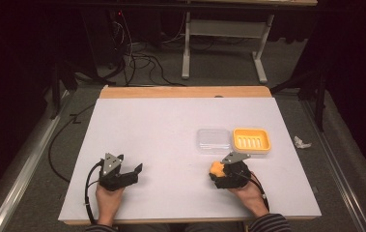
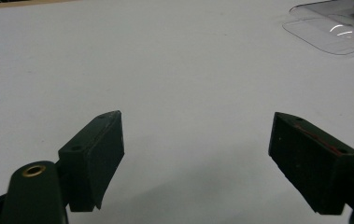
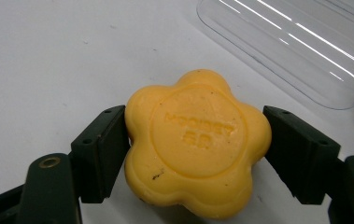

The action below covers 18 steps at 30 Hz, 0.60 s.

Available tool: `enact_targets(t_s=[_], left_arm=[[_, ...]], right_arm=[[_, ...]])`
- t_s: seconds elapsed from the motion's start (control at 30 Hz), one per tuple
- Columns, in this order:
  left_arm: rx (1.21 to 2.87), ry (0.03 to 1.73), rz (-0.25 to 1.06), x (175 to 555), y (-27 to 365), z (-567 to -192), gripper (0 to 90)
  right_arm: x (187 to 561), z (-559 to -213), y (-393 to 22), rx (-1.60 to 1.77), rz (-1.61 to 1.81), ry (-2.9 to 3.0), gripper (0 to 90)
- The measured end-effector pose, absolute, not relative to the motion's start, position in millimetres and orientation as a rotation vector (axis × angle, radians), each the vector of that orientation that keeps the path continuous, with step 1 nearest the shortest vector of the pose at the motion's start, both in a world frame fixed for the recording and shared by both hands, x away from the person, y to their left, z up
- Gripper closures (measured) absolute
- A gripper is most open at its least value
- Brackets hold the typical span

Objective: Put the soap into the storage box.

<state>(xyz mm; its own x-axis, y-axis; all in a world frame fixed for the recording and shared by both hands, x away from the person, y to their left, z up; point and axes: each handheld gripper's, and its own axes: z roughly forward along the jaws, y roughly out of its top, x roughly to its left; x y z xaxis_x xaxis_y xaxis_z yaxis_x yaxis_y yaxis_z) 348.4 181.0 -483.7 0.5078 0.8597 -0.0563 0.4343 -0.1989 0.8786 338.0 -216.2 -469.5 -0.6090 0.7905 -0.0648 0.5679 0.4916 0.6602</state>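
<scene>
A yellow flower-shaped soap bar [image 3: 195, 140] sits between the jaws of my right gripper [image 3: 197, 149], which are shut on its two sides. From above, that soap [image 1: 217, 168] and right gripper [image 1: 229, 175] lie near the table's front right, just in front of a clear plastic lid [image 1: 213, 140] and a yellow soap dish [image 1: 251, 140]. My left gripper [image 1: 122, 175] rests at the front left, open, with bare white table between its jaws [image 2: 195, 154]. The clear lid [image 2: 333, 28] shows at the far right of the left gripper view.
The white table [image 1: 161, 125] has a wooden strip along its far edge. A crumpled white scrap [image 1: 301, 142] lies on the floor to the right. Cables and a desk frame [image 1: 224, 38] stand beyond the table.
</scene>
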Motion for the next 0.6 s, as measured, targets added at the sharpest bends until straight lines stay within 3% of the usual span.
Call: enact_targets(t_s=[0.6], left_arm=[[1.819,1.081,0.573,348.5,181.0,-483.7,18.6]], right_arm=[[336.3,-464.4,-216.6,1.094,0.840,2.397,26.4]])
